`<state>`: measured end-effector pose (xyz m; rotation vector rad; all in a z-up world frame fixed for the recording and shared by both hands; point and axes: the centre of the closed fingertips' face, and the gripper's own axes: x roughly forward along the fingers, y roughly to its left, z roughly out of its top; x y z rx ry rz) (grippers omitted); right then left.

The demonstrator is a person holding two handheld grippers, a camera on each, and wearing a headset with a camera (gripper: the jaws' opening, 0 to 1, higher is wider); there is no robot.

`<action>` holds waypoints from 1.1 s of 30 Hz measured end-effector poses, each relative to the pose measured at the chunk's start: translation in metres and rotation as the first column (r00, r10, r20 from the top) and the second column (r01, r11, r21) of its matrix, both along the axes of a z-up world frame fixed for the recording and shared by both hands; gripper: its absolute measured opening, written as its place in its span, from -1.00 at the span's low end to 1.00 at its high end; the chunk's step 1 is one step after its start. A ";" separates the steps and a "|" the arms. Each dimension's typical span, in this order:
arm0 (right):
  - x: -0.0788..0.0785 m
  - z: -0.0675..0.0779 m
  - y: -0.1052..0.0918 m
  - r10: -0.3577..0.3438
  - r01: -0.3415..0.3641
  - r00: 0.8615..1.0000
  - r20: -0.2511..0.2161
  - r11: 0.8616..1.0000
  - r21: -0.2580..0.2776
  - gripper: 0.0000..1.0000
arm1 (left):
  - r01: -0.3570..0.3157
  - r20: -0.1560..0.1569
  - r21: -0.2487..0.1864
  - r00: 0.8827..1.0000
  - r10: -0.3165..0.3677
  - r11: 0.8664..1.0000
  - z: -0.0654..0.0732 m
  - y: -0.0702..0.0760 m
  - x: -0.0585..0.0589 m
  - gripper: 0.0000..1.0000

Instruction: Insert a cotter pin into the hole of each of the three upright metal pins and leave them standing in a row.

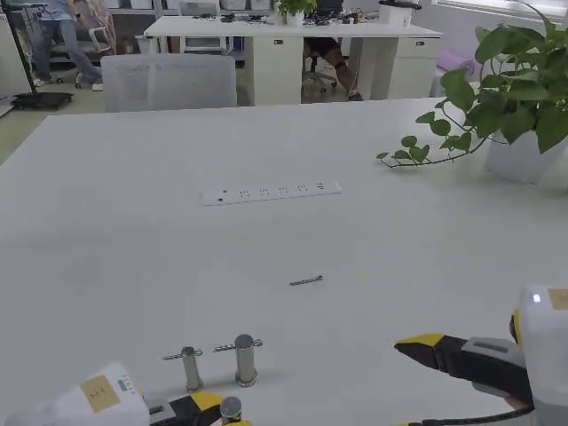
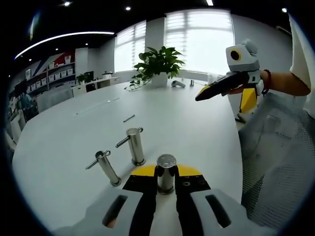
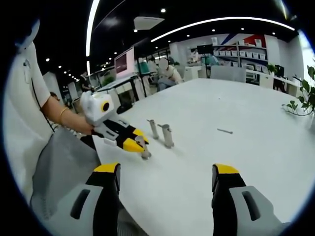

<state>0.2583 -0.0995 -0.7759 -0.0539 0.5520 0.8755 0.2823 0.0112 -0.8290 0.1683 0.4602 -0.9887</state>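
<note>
Closest to me is the third metal pin [image 2: 166, 166], upright on the white table [image 2: 206, 132] and clamped between the jaws of my left gripper [image 2: 166, 173]. I see no cotter pin through its top. Just beyond it stand the first metal pin [image 2: 135, 146] and the second metal pin [image 2: 107, 167], each with a cotter pin lying across its hole, so I judge two of the three done. Whether the held one lines up with them I cannot tell.

The loose cotter pin [image 1: 306, 281] lies flat on the table, well apart from the pins and farther out. That one is left to fetch and thread.

My left gripper sits low at the table's near edge, steadying its pin. My right gripper [image 3: 166, 169] hovers off to the right above the table, aimed toward the pins, jaws spread wide with nothing between them.
</note>
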 end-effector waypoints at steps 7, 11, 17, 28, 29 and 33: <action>0.003 0.001 0.000 -0.003 0.003 1.000 0.003 1.000 -0.002 0.54 | -0.009 -0.029 -0.012 1.000 0.009 1.000 0.000 0.000 0.000 -0.75; 0.006 0.001 -0.002 -0.005 0.005 1.000 0.009 1.000 -0.010 0.54 | -0.009 -0.029 -0.017 1.000 0.009 1.000 0.002 0.001 0.000 -0.73; 0.010 0.003 -0.001 0.000 0.001 1.000 0.016 1.000 -0.014 0.54 | -0.016 -0.030 -0.050 0.999 0.015 0.999 0.010 0.003 -0.001 -0.56; 0.030 0.008 -0.006 0.012 -0.011 0.999 0.039 0.999 -0.042 0.54 | -0.037 -0.037 -0.097 0.999 0.034 0.995 0.022 0.011 -0.008 -0.30; 0.034 0.007 -0.006 0.013 -0.011 0.999 0.039 0.999 -0.050 0.54 | -0.041 -0.034 -0.099 0.999 0.037 0.994 0.023 0.012 -0.008 -0.28; 0.042 0.005 -0.009 0.022 -0.019 0.999 0.039 0.998 -0.066 0.54 | -0.062 -0.045 -0.119 0.997 0.057 0.991 0.027 0.016 -0.009 -0.16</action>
